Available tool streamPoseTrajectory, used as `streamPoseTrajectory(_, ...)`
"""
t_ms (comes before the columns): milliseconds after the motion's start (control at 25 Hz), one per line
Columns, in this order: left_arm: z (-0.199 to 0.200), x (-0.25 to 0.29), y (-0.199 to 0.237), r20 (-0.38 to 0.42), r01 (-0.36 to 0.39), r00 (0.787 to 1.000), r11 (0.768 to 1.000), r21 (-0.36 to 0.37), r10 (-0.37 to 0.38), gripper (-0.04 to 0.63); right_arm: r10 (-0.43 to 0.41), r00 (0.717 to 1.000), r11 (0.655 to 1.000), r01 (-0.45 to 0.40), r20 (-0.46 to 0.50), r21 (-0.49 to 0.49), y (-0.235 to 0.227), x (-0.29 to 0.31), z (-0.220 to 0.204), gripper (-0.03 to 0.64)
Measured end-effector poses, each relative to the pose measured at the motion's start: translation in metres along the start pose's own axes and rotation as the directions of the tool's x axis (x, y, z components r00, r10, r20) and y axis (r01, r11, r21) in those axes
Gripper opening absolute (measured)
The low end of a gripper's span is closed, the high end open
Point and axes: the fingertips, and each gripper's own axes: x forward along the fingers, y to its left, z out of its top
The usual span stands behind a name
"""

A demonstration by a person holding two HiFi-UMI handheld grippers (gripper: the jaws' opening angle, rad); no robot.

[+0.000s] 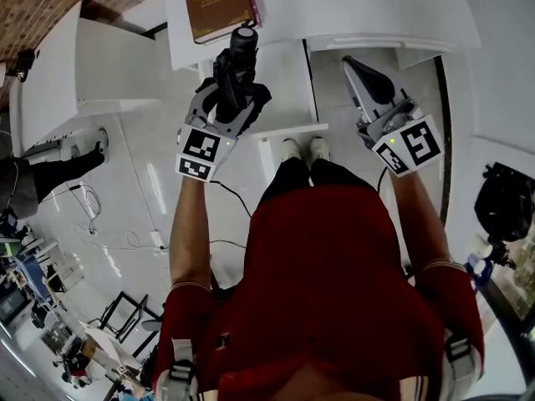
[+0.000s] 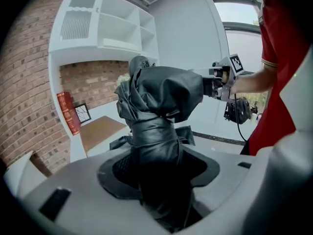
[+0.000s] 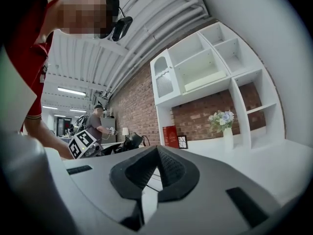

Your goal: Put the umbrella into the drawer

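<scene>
White shelving on brick behind. Upper centre of head view: left gripper, jaws wide, clamped on the umbrella, which is folded, black, with crumpled fabric cinched mid-length, just below a brown book. Right gripper closed, empty.

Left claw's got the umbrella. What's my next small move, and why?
Probably lower the left claw: it grips the umbrella just above what looks like the open white drawer, and the right claw is empty and off to the side.
</scene>
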Motion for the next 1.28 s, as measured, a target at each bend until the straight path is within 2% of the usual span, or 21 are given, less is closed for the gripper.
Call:
streamPoseTrajectory(160, -0.022, 0.02, 0.0, -0.068, 0.075, 0.995, 0.997, 0.03, -0.073, 0.239, -0.023, 1.0, 1.0, 0.024, -0.021, 0.008, -0.002, 0.006, -0.01, -0.002)
streamPoseTrajectory(320, -0.043, 0.039, -0.001, -0.143, 0.145, 0.98, 0.988, 0.044, -0.137, 0.241, -0.05, 0.998, 0.999, 0.051, -0.04, 0.014, -0.007, 0.006, -0.016, -0.002)
streamPoseTrajectory(520, -0.072, 0.062, -0.01, -0.238, 0.247, 0.946, 0.965, 0.087, -0.221, 0.239, -0.091, 0.994, 0.996, 0.092, -0.055, 0.017, -0.014, 0.003, -0.02, -0.002)
streamPoseTrajectory(720, -0.101, 0.083, -0.014, -0.321, 0.329, 0.902, 0.941, 0.078, -0.288, 0.239, -0.125, 0.99, 0.992, 0.126, -0.066, 0.012, -0.02, 0.002, -0.021, -0.002)
streamPoseTrajectory(1000, -0.134, 0.109, -0.013, -0.438, 0.373, 0.841, 0.927, 0.044, -0.318, 0.241, -0.175, 0.981, 0.984, 0.176, -0.082, 0.005, -0.031, -0.003, -0.022, -0.002)
streamPoseTrajectory(1120, -0.146, 0.116, -0.012, -0.497, 0.366, 0.808, 0.931, 0.0, -0.317, 0.241, -0.195, 0.976, 0.981, 0.196, -0.095, 0.004, -0.035, -0.008, -0.026, -0.002)
streamPoseTrajectory(1280, -0.163, 0.13, -0.011, -0.544, 0.34, 0.777, 0.938, -0.064, -0.318, 0.241, -0.215, 0.97, 0.976, 0.216, -0.112, 0.002, -0.041, -0.014, -0.029, -0.002)
